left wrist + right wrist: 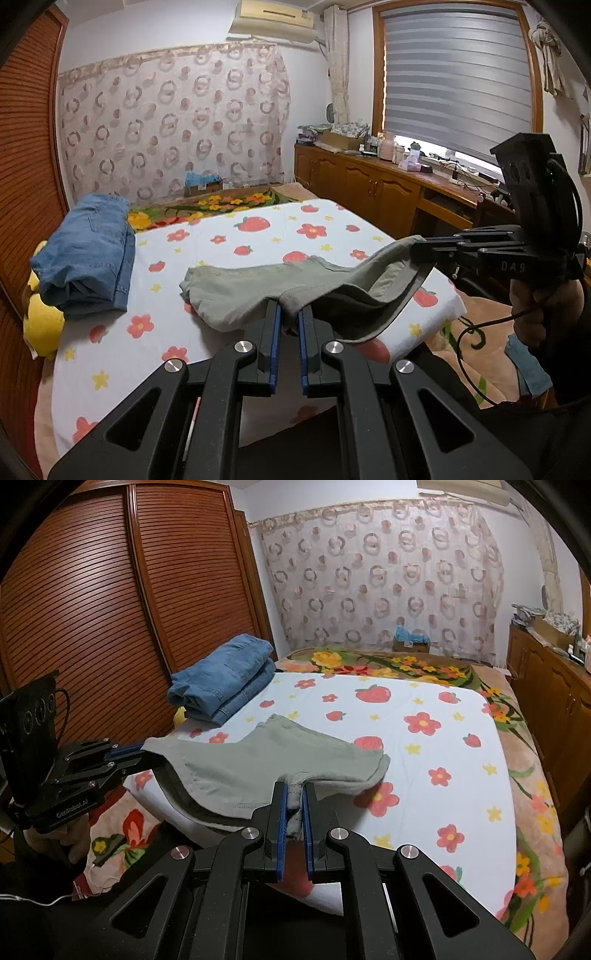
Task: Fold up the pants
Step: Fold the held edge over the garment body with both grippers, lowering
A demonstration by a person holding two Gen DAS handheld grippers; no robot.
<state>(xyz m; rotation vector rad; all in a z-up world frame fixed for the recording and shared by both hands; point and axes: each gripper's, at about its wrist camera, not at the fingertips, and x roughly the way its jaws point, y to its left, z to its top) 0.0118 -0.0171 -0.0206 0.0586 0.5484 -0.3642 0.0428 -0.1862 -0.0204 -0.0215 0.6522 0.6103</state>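
Grey-green pants [251, 286] [280, 753] lie partly on the flowered white sheet [236, 236] [436, 760], their near edge lifted off the bed. In the left wrist view my left gripper [290, 308] is shut on a bunched bit of that edge. It shows again at the left of the right wrist view as the left gripper [142, 752], pinching a corner. My right gripper [294, 789] is shut on another fold of the same edge, and it appears as the right gripper [416, 248] in the left wrist view. The cloth sags between the two grips.
Folded blue jeans [88, 254] [225, 686] sit on the sheet's far left corner, with a yellow plush thing [42, 321] beside them. A slatted wooden wardrobe [92, 609] runs along the left. Wooden cabinets [369, 184] with clutter line the right under the window.
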